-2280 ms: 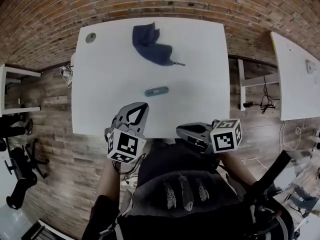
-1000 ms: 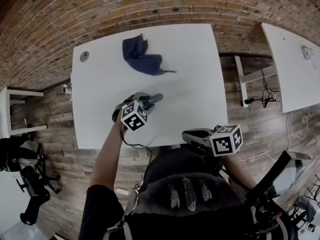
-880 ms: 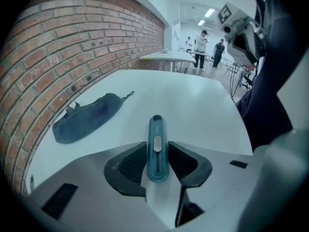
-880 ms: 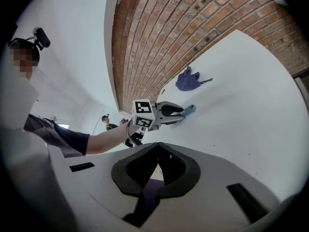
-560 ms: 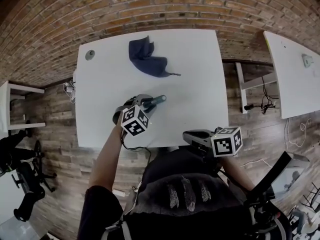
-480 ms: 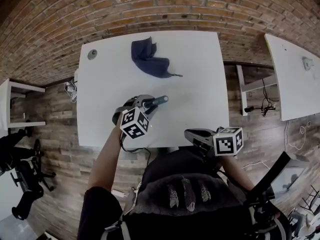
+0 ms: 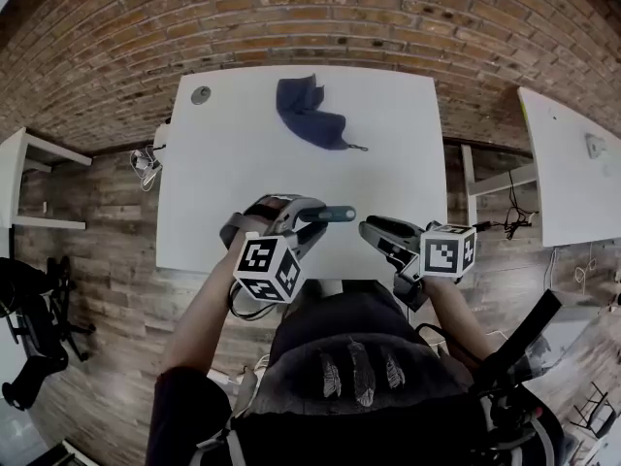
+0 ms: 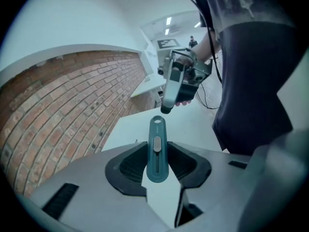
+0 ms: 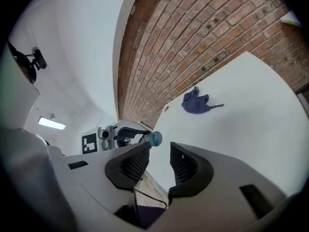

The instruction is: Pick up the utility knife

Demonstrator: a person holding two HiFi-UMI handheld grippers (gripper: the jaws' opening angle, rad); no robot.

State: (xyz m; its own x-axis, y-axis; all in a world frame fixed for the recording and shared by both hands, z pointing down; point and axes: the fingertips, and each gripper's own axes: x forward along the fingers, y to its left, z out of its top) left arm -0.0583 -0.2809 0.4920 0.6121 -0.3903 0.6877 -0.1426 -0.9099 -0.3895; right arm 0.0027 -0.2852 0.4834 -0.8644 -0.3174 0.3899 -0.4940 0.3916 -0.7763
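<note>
The teal utility knife hangs above the near edge of the white table. My left gripper is shut on it, having closed onto it a moment ago. In the left gripper view the knife lies lengthwise between the pads, its slider facing up and its end sticking out ahead. My right gripper faces the knife's free end from the right. Its jaws have just been opening and stand open with nothing between them. The knife's round end shows just beyond the right gripper's left fingertip.
A crumpled dark blue cloth lies at the table's far middle, also in the right gripper view as the cloth. A round grommet sits at the far left corner. A brick wall runs behind, and a second white table stands to the right.
The left gripper has lifted the knife off the table and drawn it toward the near edge. The right gripper has moved up and left toward the knife, and its jaws have opened.
</note>
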